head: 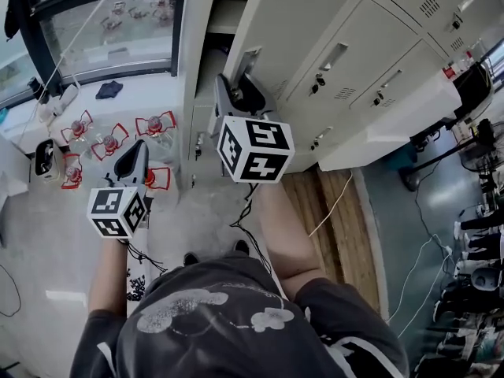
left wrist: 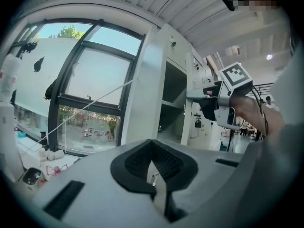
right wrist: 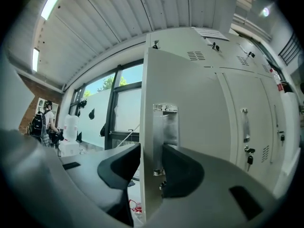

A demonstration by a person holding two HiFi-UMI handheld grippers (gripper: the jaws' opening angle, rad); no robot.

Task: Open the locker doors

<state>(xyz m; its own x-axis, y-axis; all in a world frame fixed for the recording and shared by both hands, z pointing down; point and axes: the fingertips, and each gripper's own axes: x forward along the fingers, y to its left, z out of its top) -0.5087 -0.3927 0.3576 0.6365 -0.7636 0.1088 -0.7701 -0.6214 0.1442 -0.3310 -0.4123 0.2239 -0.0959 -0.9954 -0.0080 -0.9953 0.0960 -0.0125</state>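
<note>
Painted sheet metal, pale grey: the locker door (right wrist: 190,94) stands swung out from the left end of the bank. Its free edge is turned toward me, and its handle plate (right wrist: 165,127) sits just beside that edge. My right gripper (right wrist: 148,172) is clamped on this edge at handle height, with one pad on the inner face and the other against the handle plate on the outer face.

I judge the panel to be light and thin. It should be stiff enough to swing as one piece but liable to twist if pulled at a corner, and the smooth paint offers the pads little friction. The best hold is therefore where I have it, near the free edge and farthest from the hinges, which I cannot make out. The pull should follow the door's arc rather than a straight line.

To the right, the neighbouring lockers (right wrist: 244,127) are shut, with keys hanging below their handles. My left gripper (left wrist: 153,167) hangs lower and to the left, well apart from the bank, with its jaws together and nothing between them. Farther left are the window (left wrist: 90,94) and, below it, small red-framed objects (head: 110,142) on the floor.
</note>
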